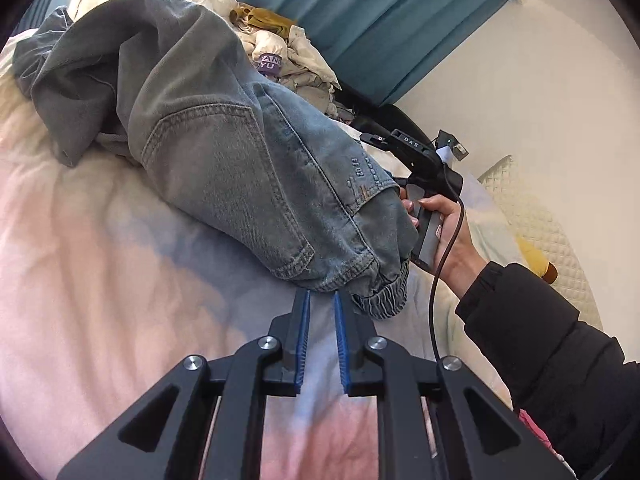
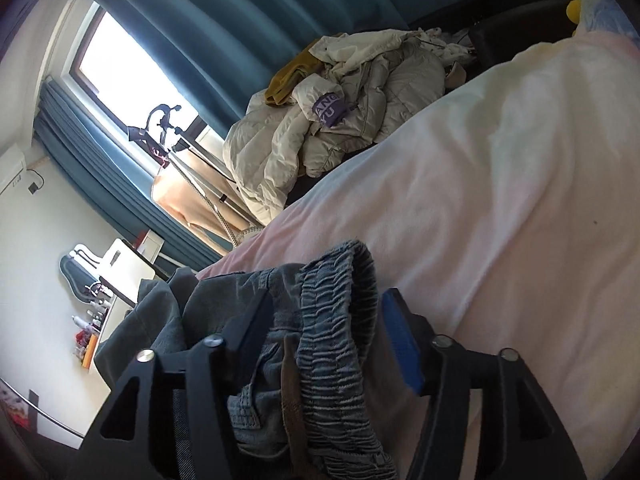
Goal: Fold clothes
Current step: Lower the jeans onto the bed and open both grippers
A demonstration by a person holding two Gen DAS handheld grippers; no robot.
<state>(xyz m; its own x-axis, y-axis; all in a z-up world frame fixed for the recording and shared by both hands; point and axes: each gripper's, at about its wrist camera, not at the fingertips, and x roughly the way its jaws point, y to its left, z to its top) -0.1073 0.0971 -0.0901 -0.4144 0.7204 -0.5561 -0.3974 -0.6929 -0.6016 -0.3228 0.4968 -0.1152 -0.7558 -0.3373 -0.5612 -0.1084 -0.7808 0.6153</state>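
Left gripper (image 1: 321, 294): black two-finger tongs with blue ribbed pads, jaws nearly together, tips pinching the lower hem edge of the jeans; the exact contact is hidden under the fold.
Right gripper (image 2: 326, 312): black tongs of the same make, jaws standing wide apart; the gathered elastic waistband (image 2: 332, 320) lies loose between them, and the blue pad (image 2: 402, 344) on the right side stands clear of the cloth.
Task garment: faded blue-grey denim jeans (image 1: 224, 136) with contrast stitching and a patch pocket, heaped in a long rumpled roll; they run from the left gripper's tips away ahead and to its left, and one gathered cuff (image 1: 380, 300) sits just right of those tips.
Support: pale pink and white bedsheet (image 1: 100, 280), beneath both grippers and the jeans.
Person's hand (image 1: 448, 232): right of the left gripper, wrapped round the handle of the other tool, with a black puffy sleeve (image 1: 560, 344) behind it and a black cable trailing down.
Other clothes: cream quilted jacket (image 2: 340, 120) with a purple lettered label, piled with a mustard-yellow cloth (image 2: 288, 76), well ahead of the right gripper, beyond the bed's edge.
Backdrop: teal pleated curtain (image 2: 240, 12) and bright window (image 2: 120, 52), far ahead and left of the right gripper.
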